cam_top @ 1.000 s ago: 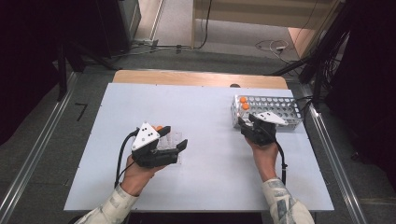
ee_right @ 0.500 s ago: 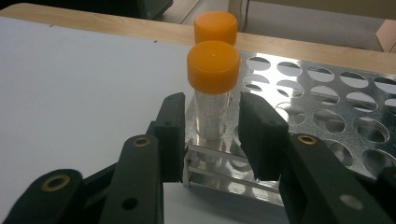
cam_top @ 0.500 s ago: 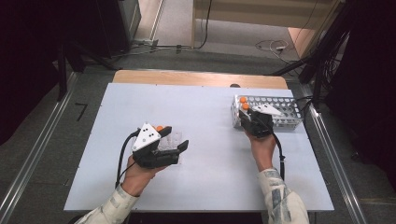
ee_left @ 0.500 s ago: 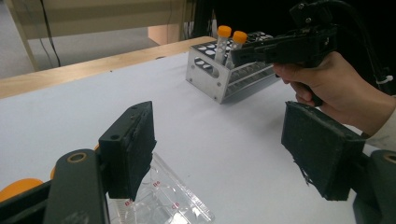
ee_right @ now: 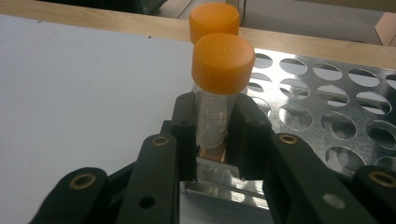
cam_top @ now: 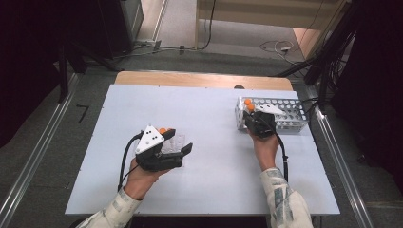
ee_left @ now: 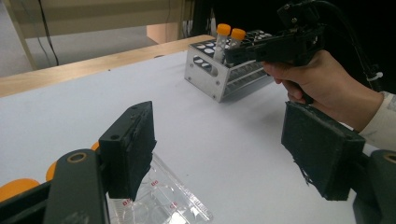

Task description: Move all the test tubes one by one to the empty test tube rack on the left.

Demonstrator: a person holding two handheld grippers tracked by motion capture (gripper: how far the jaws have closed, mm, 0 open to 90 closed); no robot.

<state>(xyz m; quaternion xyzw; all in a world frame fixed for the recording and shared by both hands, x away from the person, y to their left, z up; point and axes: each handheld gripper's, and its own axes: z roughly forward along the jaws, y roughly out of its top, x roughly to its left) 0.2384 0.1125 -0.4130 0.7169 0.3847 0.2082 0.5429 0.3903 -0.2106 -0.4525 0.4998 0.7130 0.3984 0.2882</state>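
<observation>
A metal tube rack (cam_top: 285, 116) stands at the right of the white table. Two orange-capped tubes sit upright in its left corner. My right gripper (ee_right: 212, 135) has just been closing, and its pads now press both sides of the nearer tube (ee_right: 219, 70) below the cap. The second tube (ee_right: 214, 18) stands just behind it. From the left gripper view, the right gripper (ee_left: 233, 53) reaches level to the rack (ee_left: 219, 81). My left gripper (cam_top: 177, 141) stands open at the table's left, over a clear plastic well plate (ee_left: 163, 200). Nothing is between its jaws.
Orange caps (ee_left: 14, 186) lie by the left jaw beside the plate. A wooden board edge (cam_top: 199, 78) runs along the table's far side. Metal rails flank the table, and cables lie on the floor beyond it. Most rack holes (ee_right: 327, 93) hold nothing.
My right gripper has shifted left along the rack to its corner and closed on the nearer orange-capped tube. The left gripper has not moved.
</observation>
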